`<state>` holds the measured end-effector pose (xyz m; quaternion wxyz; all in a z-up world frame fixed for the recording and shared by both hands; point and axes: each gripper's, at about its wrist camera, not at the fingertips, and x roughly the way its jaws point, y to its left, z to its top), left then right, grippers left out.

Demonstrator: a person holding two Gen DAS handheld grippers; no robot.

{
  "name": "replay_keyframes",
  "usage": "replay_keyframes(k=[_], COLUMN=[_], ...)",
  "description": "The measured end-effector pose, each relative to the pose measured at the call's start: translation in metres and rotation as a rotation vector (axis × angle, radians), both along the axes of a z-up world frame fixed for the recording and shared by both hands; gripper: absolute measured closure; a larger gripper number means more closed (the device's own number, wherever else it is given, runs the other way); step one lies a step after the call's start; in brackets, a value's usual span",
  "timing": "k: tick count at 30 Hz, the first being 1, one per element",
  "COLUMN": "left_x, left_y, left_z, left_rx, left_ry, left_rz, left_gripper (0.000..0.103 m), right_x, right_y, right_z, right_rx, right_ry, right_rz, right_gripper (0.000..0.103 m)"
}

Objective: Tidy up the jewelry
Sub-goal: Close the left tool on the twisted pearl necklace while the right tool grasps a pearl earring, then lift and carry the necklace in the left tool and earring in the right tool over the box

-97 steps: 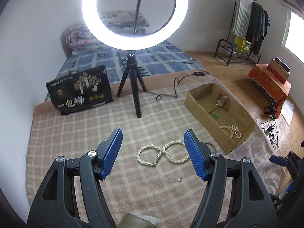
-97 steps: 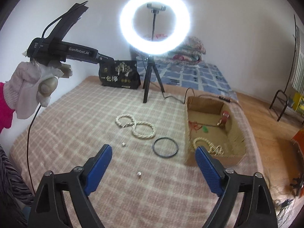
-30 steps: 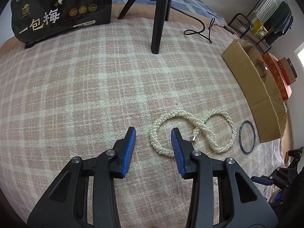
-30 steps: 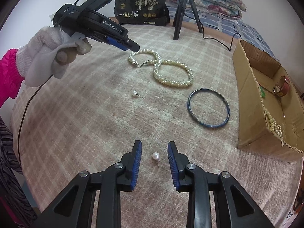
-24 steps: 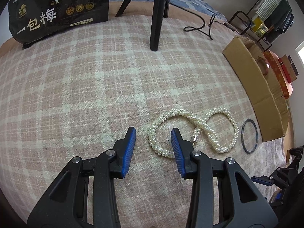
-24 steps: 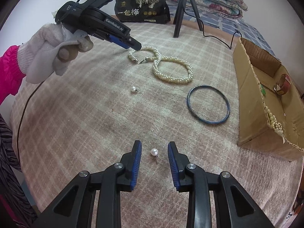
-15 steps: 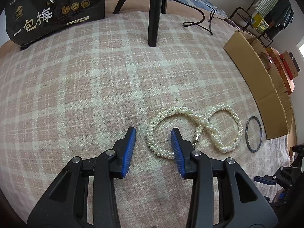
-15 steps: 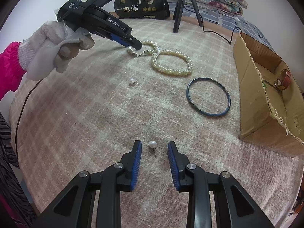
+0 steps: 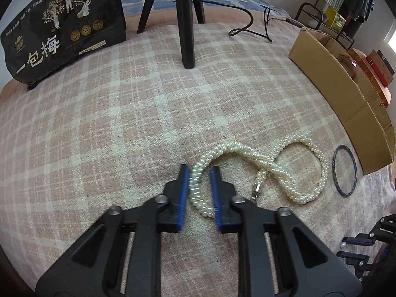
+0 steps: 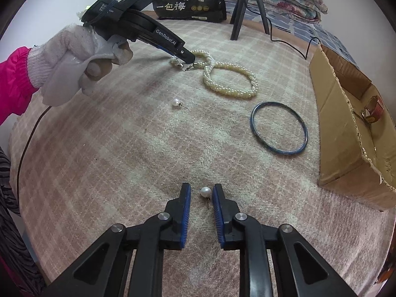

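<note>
**Left wrist view: pearls pinched**

The left gripper (image 9: 200,170) has just closed its blue jaws on the white twisted pearl necklace (image 9: 259,163), which lies on the pink checked blanket (image 9: 123,123). The right gripper (image 10: 201,189) has been closing around a small pearl stud earring (image 10: 205,192) near the blanket's front edge; whether it squeezes it is unclear.
</note>
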<state>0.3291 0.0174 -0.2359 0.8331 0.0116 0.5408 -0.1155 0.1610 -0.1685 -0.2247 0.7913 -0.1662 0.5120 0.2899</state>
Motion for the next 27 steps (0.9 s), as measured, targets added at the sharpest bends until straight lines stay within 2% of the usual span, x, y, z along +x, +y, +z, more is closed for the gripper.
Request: replay_keyframes(k=[3,10,13,16,18,27], left_x=[-0.001,-0.004,-0.003,0.002,0.005,0.004], left_y=[0.000,0.014,0.024,0.037,0.042,0.033], left_z=[0.001,0.013,0.024,0.032,0.035,0.045], left_rx=[-0.005,-0.080,-0.176,-0.335,-0.409,-0.457], left_ry=[-0.005,-0.004,0.013,0.058,0.085,0.100], left_rz=[0.008,0.040,0.066,0.104,0.121,0.111], left_gripper=[0.097,0.097,0.097,0.097,0.097,0.097], right_x=[0.000,0.000,-0.001,-0.001,0.000,0.001], right_y=[0.001,0.003,0.003,0.002,0.002,-0.003], right_z=[0.000,0.003,0.007,0.010,0.012,0.016], right_rx=[0.005,0.015,0.021,0.034,0.040,0.050], right_ry=[0.004,-0.002,-0.010,-0.013,-0.018,-0.026], right_rz=[0.004,0.002,-0.002,-0.010,-0.018,-0.036], right_gripper=[0.096,0.097,0.097,0.097,0.097,0.097])
